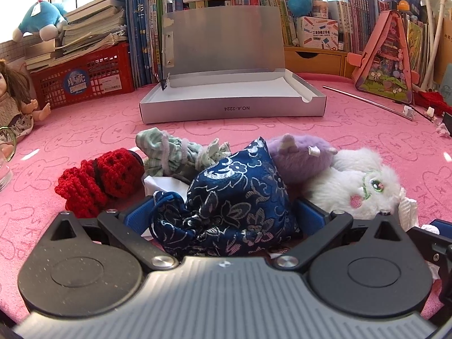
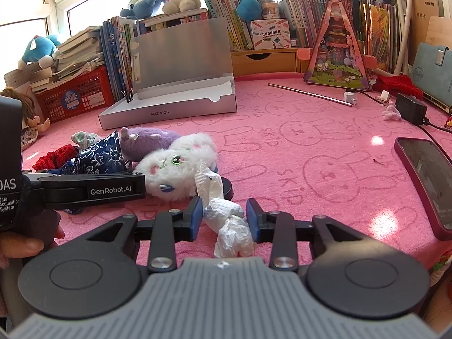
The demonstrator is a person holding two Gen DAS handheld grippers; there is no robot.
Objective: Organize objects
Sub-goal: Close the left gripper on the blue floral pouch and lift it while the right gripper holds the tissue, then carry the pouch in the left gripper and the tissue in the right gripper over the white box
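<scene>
the navy brocade drawstring pouch (image 1: 234, 197), patterned with silver flowers, lies on the pink bunny-print surface (image 1: 339, 130) in a pile with a purple plush (image 1: 299, 155), a white plush cat (image 1: 358, 183), a red crochet piece (image 1: 99, 180) and a green striped cloth bundle (image 1: 175, 155). your left claw (image 1: 226, 214) is spread wide, its blue pads on either side of the pouch. your right claw (image 2: 224, 220) is partly spread around a crumpled white tissue (image 2: 228, 226); whether it presses is unclear. behind stands an open silver box (image 1: 231, 107).
</scene>
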